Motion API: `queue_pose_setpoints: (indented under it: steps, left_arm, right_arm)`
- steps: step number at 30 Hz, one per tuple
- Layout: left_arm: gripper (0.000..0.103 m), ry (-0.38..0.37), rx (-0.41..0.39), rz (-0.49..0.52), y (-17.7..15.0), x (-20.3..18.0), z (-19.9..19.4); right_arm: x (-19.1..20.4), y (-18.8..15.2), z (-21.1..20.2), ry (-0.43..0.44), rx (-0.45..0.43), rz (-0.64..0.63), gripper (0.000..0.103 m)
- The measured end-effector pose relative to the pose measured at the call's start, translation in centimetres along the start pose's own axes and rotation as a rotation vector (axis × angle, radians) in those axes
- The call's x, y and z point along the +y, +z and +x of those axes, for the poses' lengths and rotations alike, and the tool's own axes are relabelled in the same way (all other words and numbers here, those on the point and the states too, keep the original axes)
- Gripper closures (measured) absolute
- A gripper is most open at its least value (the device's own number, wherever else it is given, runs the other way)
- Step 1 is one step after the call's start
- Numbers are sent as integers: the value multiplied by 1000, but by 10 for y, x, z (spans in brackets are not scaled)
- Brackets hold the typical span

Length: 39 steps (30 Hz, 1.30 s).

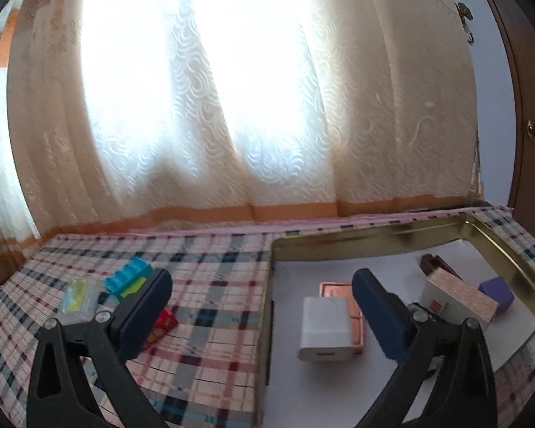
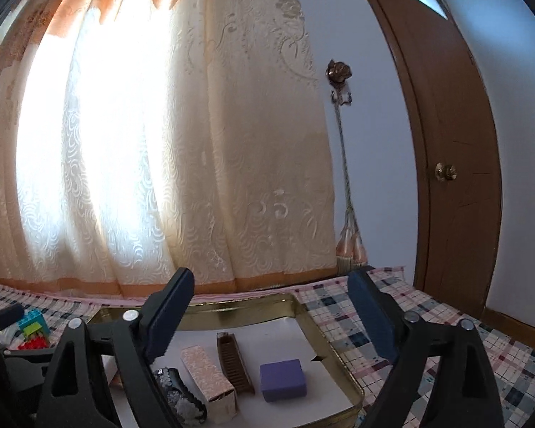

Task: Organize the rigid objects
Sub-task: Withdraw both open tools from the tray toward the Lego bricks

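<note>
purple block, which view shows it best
Right wrist view: the purple block lies whole and unobstructed on the tray's white liner. In the left wrist view it sits far off, half hidden behind the pink box.

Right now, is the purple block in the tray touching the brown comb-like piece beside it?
Apart. The right wrist view shows the purple block and the brown comb-like piece lying side by side in the gold tray, with a strip of white tray floor plainly between them.
</note>
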<state>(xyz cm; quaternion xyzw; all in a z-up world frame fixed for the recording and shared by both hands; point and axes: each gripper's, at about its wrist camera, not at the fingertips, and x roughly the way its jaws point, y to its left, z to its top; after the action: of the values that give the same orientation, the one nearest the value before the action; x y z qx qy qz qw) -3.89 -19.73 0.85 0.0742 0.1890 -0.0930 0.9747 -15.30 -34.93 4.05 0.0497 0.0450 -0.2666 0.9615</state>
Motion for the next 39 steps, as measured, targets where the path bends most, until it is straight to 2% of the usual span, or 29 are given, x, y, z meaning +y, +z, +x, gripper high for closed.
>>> queue_pose_setpoints:
  steps: [4,12,21,29,39]
  left_arm:
    - [1,-4,-11,-2,0,3,-2]
    - [1,-42,-28,-18,0,6,-6]
    - [1,-75,-33,-62,-5,24,-12]
    - [1,-78,-17,-75,-10,48,-14]
    - [1,-25,0,-65,-14,89,-6]
  right_arm:
    - [1,0,5,-1,38,5,11]
    - [1,-3,1,-26,52,22,11]
    - [25,-6,-12,-6,26,-46,11]
    - [27,-9,-10,-13,60,-16,11]
    - [51,-15,2,20,143,5,11]
